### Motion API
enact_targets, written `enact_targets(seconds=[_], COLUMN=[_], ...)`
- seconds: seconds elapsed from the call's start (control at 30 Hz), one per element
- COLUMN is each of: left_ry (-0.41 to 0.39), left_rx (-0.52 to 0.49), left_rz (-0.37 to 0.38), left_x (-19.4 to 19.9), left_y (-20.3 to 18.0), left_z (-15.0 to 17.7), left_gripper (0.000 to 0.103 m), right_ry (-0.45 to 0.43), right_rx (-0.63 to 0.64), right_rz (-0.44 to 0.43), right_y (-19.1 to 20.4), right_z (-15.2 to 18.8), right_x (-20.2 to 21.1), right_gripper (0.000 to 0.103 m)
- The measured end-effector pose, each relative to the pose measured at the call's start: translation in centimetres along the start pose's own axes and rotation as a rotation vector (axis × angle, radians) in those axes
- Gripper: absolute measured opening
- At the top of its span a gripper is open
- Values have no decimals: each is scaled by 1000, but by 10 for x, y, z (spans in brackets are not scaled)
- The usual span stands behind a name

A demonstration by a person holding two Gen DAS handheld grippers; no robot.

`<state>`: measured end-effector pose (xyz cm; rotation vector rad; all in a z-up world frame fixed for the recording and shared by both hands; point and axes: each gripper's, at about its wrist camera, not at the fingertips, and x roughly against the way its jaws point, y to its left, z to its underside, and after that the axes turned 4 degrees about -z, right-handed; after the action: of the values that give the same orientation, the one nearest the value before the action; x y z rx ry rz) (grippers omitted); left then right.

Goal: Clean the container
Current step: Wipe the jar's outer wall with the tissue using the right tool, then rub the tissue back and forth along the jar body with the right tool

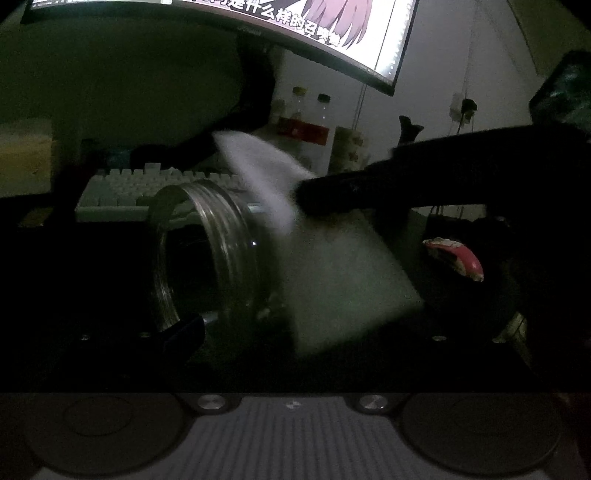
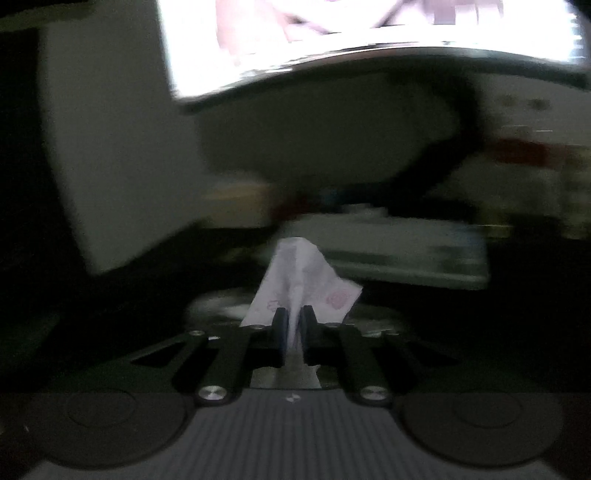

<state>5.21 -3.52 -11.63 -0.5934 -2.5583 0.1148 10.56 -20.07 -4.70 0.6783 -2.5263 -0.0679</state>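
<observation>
A clear jar [image 1: 207, 254] with a threaded rim lies on its side between my left gripper's fingers, its mouth facing left; the left finger [image 1: 181, 332] touches its lower rim. My right gripper [image 2: 292, 325] is shut on a white paper tissue [image 2: 303, 280] with pink print. In the left wrist view the right gripper [image 1: 306, 195] comes in from the right as a dark shape and holds the blurred tissue [image 1: 266, 177] against the jar's outer side. The left gripper's right finger is hidden behind the jar and tissue.
A white keyboard [image 1: 147, 192] lies behind the jar. A lit curved monitor [image 1: 295, 29] hangs above. Bottles with red labels [image 1: 306, 125] stand at the back. A pink and white object [image 1: 458, 254] lies to the right. The scene is dark.
</observation>
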Motion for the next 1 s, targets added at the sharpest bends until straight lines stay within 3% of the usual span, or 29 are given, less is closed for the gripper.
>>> enact_targets(seconds=[0.1, 0.23, 0.37, 0.5, 0.63, 0.7, 0.77, 0.8, 0.9, 1.0], left_ry=[10, 30, 36, 31, 31, 26, 23, 22, 24, 36], left_rx=[20, 34, -28, -107, -104, -96, -94, -94, -85, -97], left_rz=[16, 59, 38, -7, -6, -1, 0, 0, 22, 32], left_x=[0, -1, -1, -2, -2, -2, -3, -4, -3, -1], left_y=[4, 5, -8, -20, -19, -17, -18, -18, -20, -22], left_z=[-2, -3, 0, 7, 7, 6, 5, 5, 5, 4], left_gripper=[103, 103, 103, 103, 103, 103, 103, 103, 103, 103], right_ry=[-6, -10, -21, -24, -29, -47, -65, -73, -71, -73], right_rx=[-20, 60, 47, 34, -6, -13, 8, 26, 65, 96], right_rz=[-24, -225, -247, -142, -21, 49, 58, 52, -139, -172], right_y=[1, 26, 25, 12, -6, -7, 4, 11, 28, 29], right_z=[-1, 5, 8, 7, 8, 11, 15, 16, 17, 19], right_x=[-4, 1, 1, 6, 11, 9, 11, 11, 12, 15], right_gripper=[12, 12, 11, 11, 11, 16, 15, 15, 15, 15])
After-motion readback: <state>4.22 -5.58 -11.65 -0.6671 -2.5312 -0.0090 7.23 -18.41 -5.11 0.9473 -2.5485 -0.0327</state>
